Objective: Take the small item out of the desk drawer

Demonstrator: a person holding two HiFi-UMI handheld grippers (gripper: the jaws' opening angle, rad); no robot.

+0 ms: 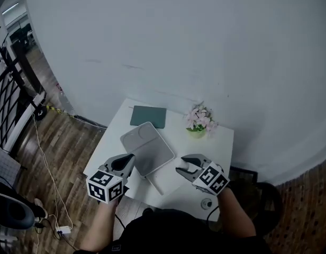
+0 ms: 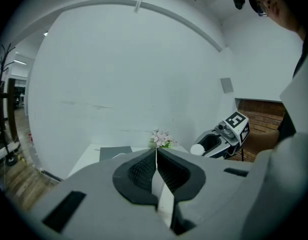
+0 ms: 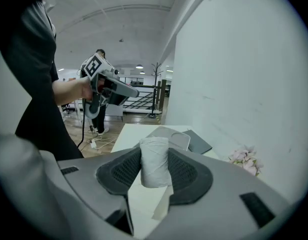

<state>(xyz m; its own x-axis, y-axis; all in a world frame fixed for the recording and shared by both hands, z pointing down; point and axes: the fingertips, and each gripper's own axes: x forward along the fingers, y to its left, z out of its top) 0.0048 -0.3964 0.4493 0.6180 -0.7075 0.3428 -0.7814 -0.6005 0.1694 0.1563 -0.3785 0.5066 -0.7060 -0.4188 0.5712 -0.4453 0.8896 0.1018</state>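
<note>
A small white roll (image 3: 155, 161) sits upright between the pads of my right gripper (image 3: 155, 156), which is shut on it. In the head view that gripper (image 1: 183, 168) hovers over the near right part of the white desk (image 1: 218, 142), the roll (image 1: 182, 170) showing at its tips. My left gripper (image 1: 129, 161) hangs over the desk's near left edge. Its jaws (image 2: 156, 153) are shut together with nothing between them. From the left gripper view, the right gripper (image 2: 214, 143) and its roll (image 2: 197, 149) show to the right. The drawer is hidden below the desk front.
On the desk lie a grey tray (image 1: 147, 147), a dark green pad (image 1: 148, 116) at the back, and a small pot of pink flowers (image 1: 200, 120) by the white wall. A black railing (image 1: 9, 99) and a floor cable (image 1: 46, 163) are at the left.
</note>
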